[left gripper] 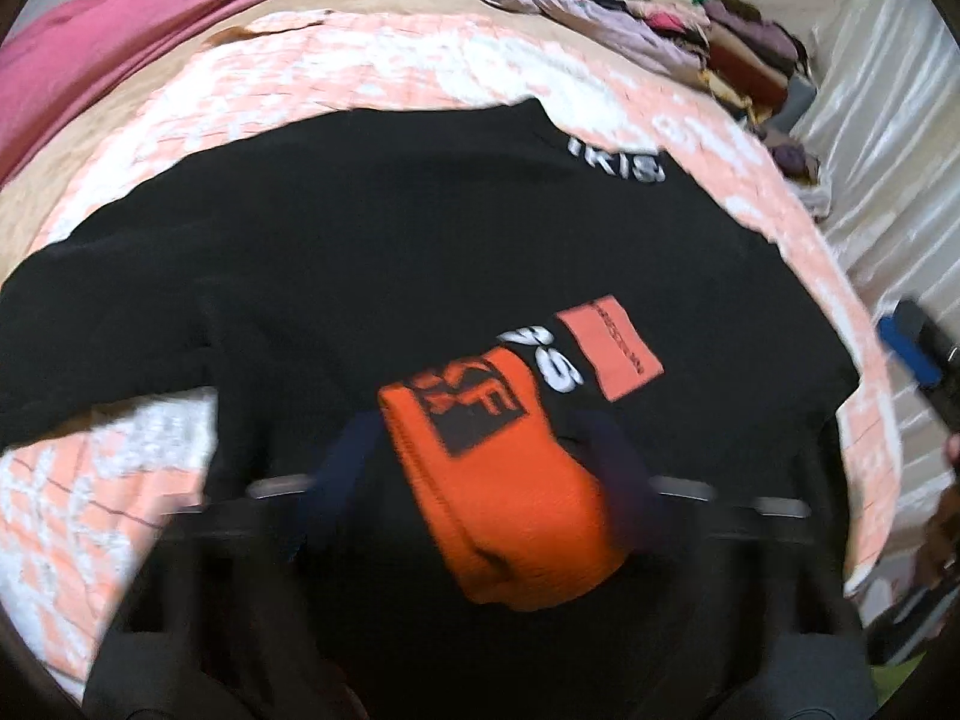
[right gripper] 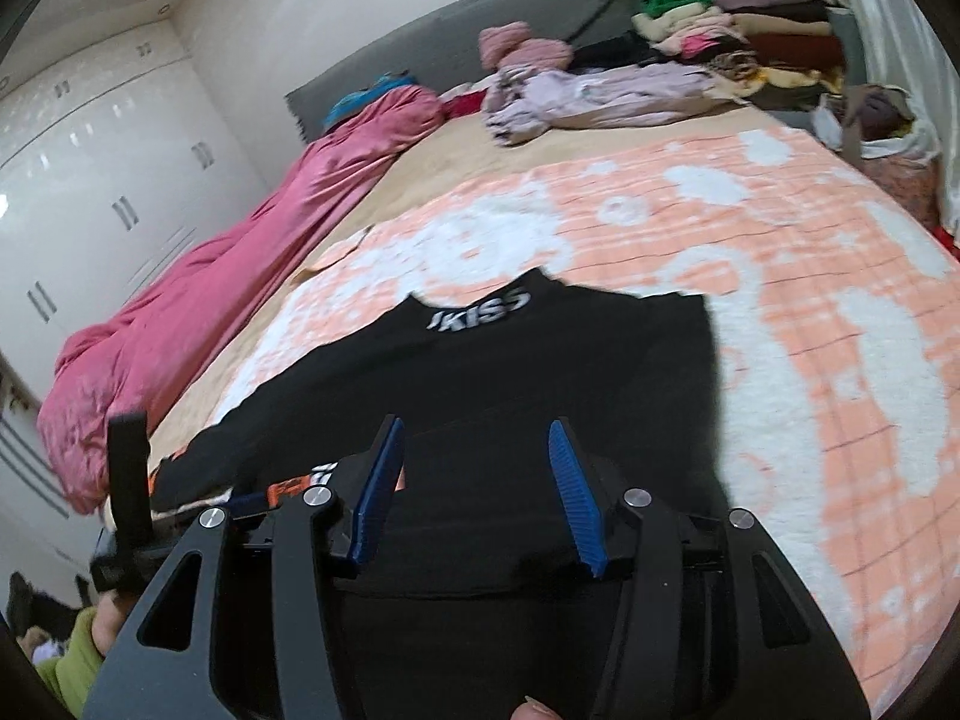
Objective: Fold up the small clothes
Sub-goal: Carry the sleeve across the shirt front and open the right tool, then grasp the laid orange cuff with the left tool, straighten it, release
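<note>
Nearest the lens in the left wrist view, the left tongs [left gripper: 480, 450] sit low in the frame, blurred, their dark fingers [left gripper: 342, 468] on either side of an orange cuff [left gripper: 510, 492]. The fingers look close against the cuff, but the blur hides whether they press it, so I cannot tell if it is gripped. The cuff belongs to a black shirt [left gripper: 390, 228] spread flat across the middle of the frame, with white lettering at its neck near the upper right and an orange patch [left gripper: 609, 345] just right of the cuff. The shirt lies on a peach and white blanket [left gripper: 360, 78] covering the bed. A pink quilt [left gripper: 120, 36] runs along the upper left, and a pile of clothes [left gripper: 690, 18] fills the upper right. At the right edge a blue pad of the right tongs [left gripper: 909, 354] shows. In the right wrist view, the right tongs [right gripper: 477, 492] fill the lower frame, blue pads [right gripper: 573, 498] standing partly apart with nothing between them, hovering over the shirt's [right gripper: 540, 360] near part. The blanket [right gripper: 810, 300] spreads to the right, the quilt [right gripper: 240, 276] lies at left, the clothes pile [right gripper: 750, 30] at upper right, and a white wardrobe [right gripper: 90, 150] stands at upper left.
</note>
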